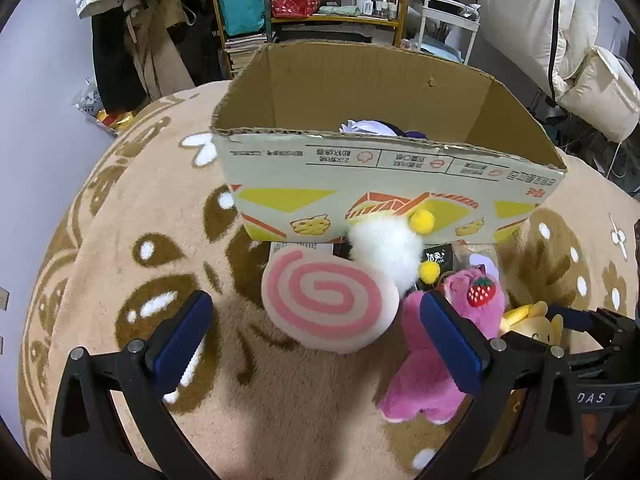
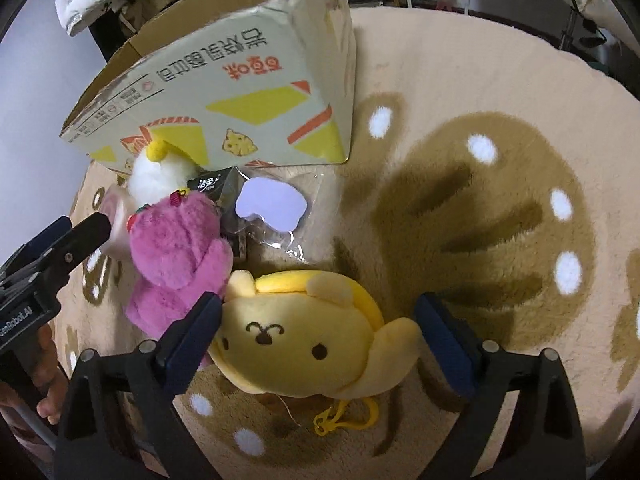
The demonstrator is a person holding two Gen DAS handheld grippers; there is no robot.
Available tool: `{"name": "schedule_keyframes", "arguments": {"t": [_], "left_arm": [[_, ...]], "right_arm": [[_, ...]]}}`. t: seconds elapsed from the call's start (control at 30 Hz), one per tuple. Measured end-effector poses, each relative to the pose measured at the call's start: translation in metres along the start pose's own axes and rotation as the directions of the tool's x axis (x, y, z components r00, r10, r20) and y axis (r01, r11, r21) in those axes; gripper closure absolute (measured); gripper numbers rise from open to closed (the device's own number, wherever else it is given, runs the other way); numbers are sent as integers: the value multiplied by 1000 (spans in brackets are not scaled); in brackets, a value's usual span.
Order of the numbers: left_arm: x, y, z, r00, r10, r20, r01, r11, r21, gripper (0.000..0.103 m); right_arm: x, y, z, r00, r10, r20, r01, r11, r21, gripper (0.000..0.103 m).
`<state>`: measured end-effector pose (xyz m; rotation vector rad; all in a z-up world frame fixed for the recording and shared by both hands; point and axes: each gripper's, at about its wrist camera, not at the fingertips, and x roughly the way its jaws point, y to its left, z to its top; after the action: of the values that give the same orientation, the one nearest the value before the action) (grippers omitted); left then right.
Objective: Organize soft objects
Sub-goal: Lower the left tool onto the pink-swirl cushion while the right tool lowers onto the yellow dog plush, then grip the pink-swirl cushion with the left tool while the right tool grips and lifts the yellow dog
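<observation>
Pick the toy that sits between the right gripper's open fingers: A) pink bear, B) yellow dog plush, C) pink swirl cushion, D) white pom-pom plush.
B: the yellow dog plush lies between the right gripper's spread fingers, while the pink bear lies off to its left.

The big brown cardboard box (image 2: 224, 92) w/ yellow cheese pics has red Chinese words "百草味" on its side, upside down. Next to them are bigger dark Chinese words, too hard to read for sure. The small black packet (image 2: 218, 192) by the box says "洁柔" in white. The left gripper's black body (image 2: 24, 320) shows white letters "enRobot.AI", cut off at the edge. The right gripper's black body (image 1: 600, 398) shows "DAS". Small print on the box rim is too tiny to read.
</observation>
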<state>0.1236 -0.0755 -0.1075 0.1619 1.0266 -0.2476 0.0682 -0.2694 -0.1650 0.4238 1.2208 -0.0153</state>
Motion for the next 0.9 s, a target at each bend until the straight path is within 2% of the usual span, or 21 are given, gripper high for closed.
{"name": "schedule_keyframes", "arguments": {"t": [0.4,0.47,0.5,0.57,0.73,0.77,0.8,0.9], "left_arm": [[35,7,3,996,-14,-85,11,1000,-27,2],[40,9,2,994,-26,-107,23,999,-35,14],[42,10,2,992,-50,-117,45,998,-44,16],[43,12,0,988,-86,-125,79,995,-61,28],[38,14,-4,991,-73,-112,68,997,-48,37],[36,14,-5,992,-66,-109,61,997,-45,38],[34,14,-7,993,-56,-107,52,998,-44,38],[27,13,-13,994,-43,-103,39,998,-39,38]], "right_arm": [[12,6,-2,1000,-1,-30,1,1000,-15,2],[13,7,-6,1000,0,-30,-1,1000,-16,2],[13,8,-6,1000,2,-31,-2,1000,-18,2],[12,7,-5,1000,3,-30,-4,1000,-22,2],[8,16,-8,1000,-2,-27,1,998,-57,2],[10,19,-9,999,-2,-36,0,998,-63,4],[14,20,-11,999,-1,-53,-3,997,-72,11],[20,20,-11,998,3,-68,-8,998,-66,16]]}}
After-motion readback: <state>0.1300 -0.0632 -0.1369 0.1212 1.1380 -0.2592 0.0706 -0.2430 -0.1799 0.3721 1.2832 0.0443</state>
